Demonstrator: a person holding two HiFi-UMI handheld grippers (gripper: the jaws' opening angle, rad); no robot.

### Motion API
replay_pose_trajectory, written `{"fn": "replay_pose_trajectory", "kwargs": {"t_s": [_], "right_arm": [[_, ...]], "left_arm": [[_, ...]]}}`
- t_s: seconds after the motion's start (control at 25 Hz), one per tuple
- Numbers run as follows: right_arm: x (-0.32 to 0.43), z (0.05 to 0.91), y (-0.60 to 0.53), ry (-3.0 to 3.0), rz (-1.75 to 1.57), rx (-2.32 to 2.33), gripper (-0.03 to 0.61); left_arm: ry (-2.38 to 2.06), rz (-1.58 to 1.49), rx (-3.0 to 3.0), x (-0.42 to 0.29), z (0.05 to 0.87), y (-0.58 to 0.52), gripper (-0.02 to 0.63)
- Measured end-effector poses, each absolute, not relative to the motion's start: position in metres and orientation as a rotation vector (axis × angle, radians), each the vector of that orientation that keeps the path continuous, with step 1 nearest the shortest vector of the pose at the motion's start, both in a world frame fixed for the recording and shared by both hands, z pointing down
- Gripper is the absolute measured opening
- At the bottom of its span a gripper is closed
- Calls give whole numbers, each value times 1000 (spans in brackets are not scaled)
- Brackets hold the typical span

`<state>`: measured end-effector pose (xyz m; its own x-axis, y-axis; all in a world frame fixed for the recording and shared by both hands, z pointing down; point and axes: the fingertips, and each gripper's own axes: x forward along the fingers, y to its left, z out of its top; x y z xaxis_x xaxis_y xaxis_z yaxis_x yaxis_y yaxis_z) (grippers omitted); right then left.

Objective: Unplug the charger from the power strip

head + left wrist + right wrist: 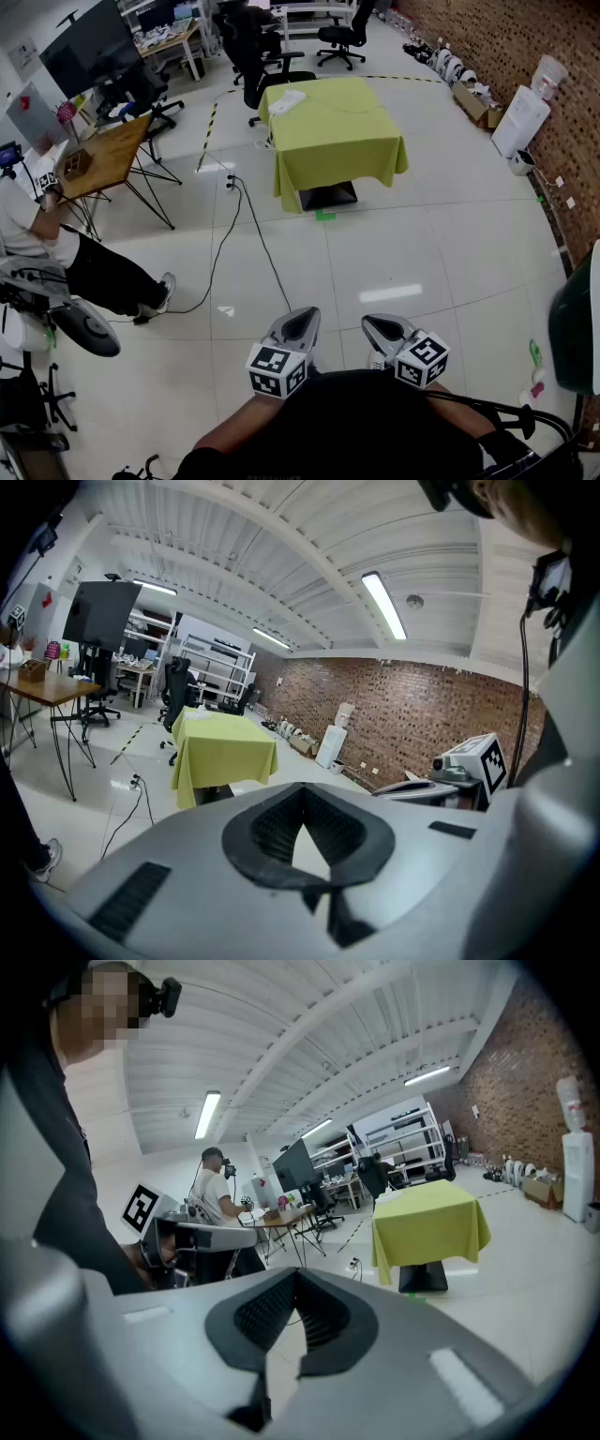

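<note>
Far ahead stands a table [366, 150] under a yellow-green cloth. A white power strip [286, 101] lies on its far left corner, with a thin cable trailing across the cloth. The charger is too small to make out. Both grippers hang close to the body, well short of the table. My left gripper [300, 323] [302, 794] is shut with nothing between its jaws. My right gripper [384, 328] [296, 1274] is also shut and empty. The table [225, 742] [431, 1218] shows in both gripper views, in the distance.
A black cable [253, 234] runs over the white tile floor from a floor socket [231, 180] toward me. A seated person [37, 234] and a wooden desk [108, 155] are at the left. Office chairs [272, 66] stand behind the table. A brick wall with a water dispenser [520, 117] runs along the right.
</note>
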<state>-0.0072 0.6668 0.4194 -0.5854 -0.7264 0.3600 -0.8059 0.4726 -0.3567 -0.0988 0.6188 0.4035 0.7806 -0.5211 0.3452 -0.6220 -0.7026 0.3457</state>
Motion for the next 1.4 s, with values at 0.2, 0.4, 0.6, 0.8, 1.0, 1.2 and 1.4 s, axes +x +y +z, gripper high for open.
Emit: {"fn": "replay_pose_trajectory", "kwargs": {"t_s": [0.2,0.4,0.6,0.8,1.0,1.2,1.4], "right_arm": [[-25,426,653,-2526,735,1379,3],[-31,425,651,-2476,722,1442,3],[-28,432,641,-2446,762,1455,3],[-17,439,608,-2470,802,1459,3],[-5,435,531,-2610,832,1396,3],[22,420,462,-2712,795,1328,3],[59,418,424,-2739,779,1285,3]], "left_arm": [[-829,287,2538,-117,411,597,6],[-731,318,2541,-120,421,595,6],[-702,335,2534,-116,430,578,6],[-779,356,2487,-117,436,539,6],[-843,460,2505,-101,430,497,6],[-935,478,2522,-72,416,441,6],[-1027,452,2513,-46,409,393,6]]}}
